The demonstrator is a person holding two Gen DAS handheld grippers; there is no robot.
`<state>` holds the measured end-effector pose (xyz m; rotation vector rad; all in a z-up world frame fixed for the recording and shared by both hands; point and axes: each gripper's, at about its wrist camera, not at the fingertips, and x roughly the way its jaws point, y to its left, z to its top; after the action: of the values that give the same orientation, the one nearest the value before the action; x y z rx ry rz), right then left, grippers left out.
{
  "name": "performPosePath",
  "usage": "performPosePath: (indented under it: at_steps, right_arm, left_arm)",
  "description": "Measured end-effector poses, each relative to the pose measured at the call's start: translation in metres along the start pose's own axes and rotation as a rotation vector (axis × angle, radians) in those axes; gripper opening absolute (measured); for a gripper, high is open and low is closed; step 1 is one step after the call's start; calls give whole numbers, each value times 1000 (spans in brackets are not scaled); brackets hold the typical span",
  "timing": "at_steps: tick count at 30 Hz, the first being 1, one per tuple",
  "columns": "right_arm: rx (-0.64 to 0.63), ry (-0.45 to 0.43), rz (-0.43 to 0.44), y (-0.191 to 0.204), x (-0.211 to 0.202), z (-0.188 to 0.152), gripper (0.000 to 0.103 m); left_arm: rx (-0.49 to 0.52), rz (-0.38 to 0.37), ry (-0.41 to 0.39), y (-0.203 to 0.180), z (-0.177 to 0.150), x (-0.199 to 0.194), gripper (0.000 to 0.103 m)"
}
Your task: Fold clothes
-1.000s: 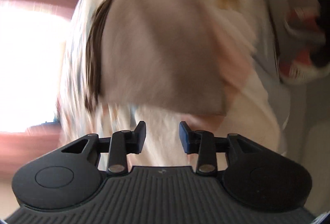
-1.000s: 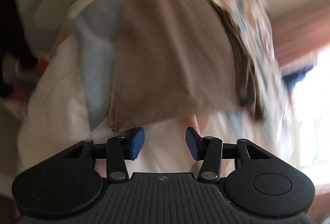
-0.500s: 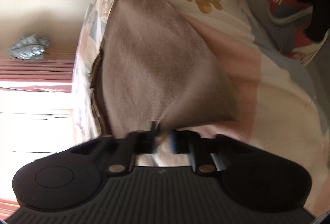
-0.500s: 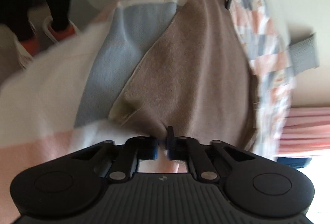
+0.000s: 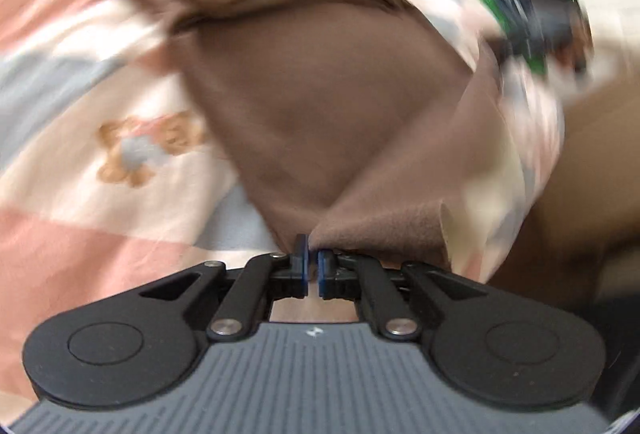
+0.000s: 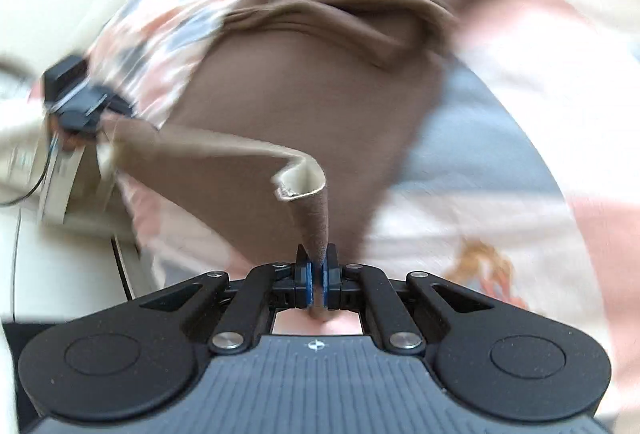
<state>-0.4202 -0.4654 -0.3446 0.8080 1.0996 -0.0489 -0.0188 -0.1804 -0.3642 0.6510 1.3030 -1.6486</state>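
A brown garment point(image 5: 320, 86) lies spread on a patchwork bedspread, its far end bunched in folds point(image 6: 360, 6). My left gripper point(image 5: 310, 262) is shut on one near corner of the brown garment, lifted off the bed. My right gripper point(image 6: 317, 274) is shut on the other near corner, where the cloth stands up in a narrow fold point(image 6: 316, 222) with a pale lining showing. Between the two corners the near hem is pulled taut. In the right wrist view my left gripper point(image 6: 80, 106) shows blurred at the left, holding the hem's other end.
The bedspread point(image 5: 100, 226) has pink, white and grey patches and a teddy-bear print point(image 5: 144, 146). The bed's edge falls away at the right of the left wrist view point(image 5: 532, 162). A pale piece of furniture with a cable point(image 6: 60, 254) stands beside the bed.
Both grippers, open a second ago, closed on the garment's near corners and have lifted and swung them. The view has turned, with the bunched far end now at the top.
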Motion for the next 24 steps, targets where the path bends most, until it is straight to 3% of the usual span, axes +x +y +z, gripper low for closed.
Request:
performPosePath:
  at_steps: [2,6,7,9,10,14,17,18,22,24]
  right_arm:
    - [64,-28,-14,-8,5,-8,5]
    - [173,-110,15,-16,9,-29,35]
    - [200,-136,19,-15,10,-30,43]
    - [255,-190,29,-13,13,-33,46]
    - [274,-213,26,-12,12,-34,46]
    - [291,-266,-32,-9,17,-39,42]
    - [251,-316,-67,0,10,-39,16]
    - [220,-335,-55,4,7,-39,12]
    - [120,-379,60,9,1,-26,9]
    - [146,-371,109,-3,6,-20,9]
  left_arm:
    - [-110,-7,-15,13,0,2,3]
    - [-235,-33,-62,21,-8,0,10]
    - [-245,-34,-79,21,-11,0,17]
    - [-268,-21,-123,19,-11,-1,35]
    - [-279,-11,-146,18,-10,-1,40]
    - [-298,49,-211,16,-4,5,39]
    - [-180,107,-228,6,1,2,16]
    - [-147,78,-237,5,4,1,1]
    - [-16,-38,-275,-2,13,-3,1]
    - [19,-75,-280,1,17,0,2]
